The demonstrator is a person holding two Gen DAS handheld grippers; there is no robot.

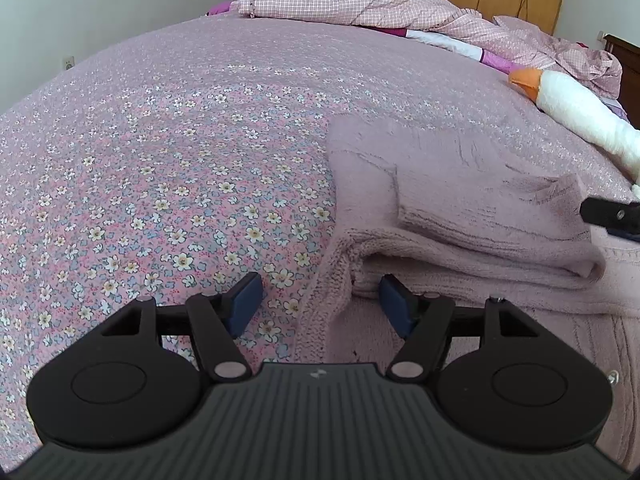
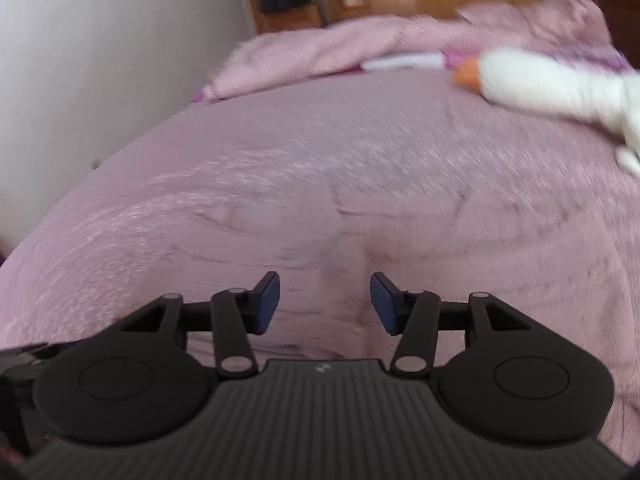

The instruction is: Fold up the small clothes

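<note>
Sweater [image 1: 460, 216]: one, pink knit, partly folded on floral bed [image 1: 160, 160]; left gripper [image 1: 320, 304] and right gripper [image 2: 325, 302] both released, empty

Pink knit sweater [image 1: 460, 216], fuzzy, pale mauve, lies flat on the bed, partly folded. One layer is doubled over on top, its thick folded edge facing the left gripper [image 1: 320, 304], just ahead and right of its open fingertips. A ribbed knit hem runs down between the fingers. In the right wrist view the sweater [image 2: 360, 232] is blurred, directly ahead of the right gripper [image 2: 325, 300].
</note>
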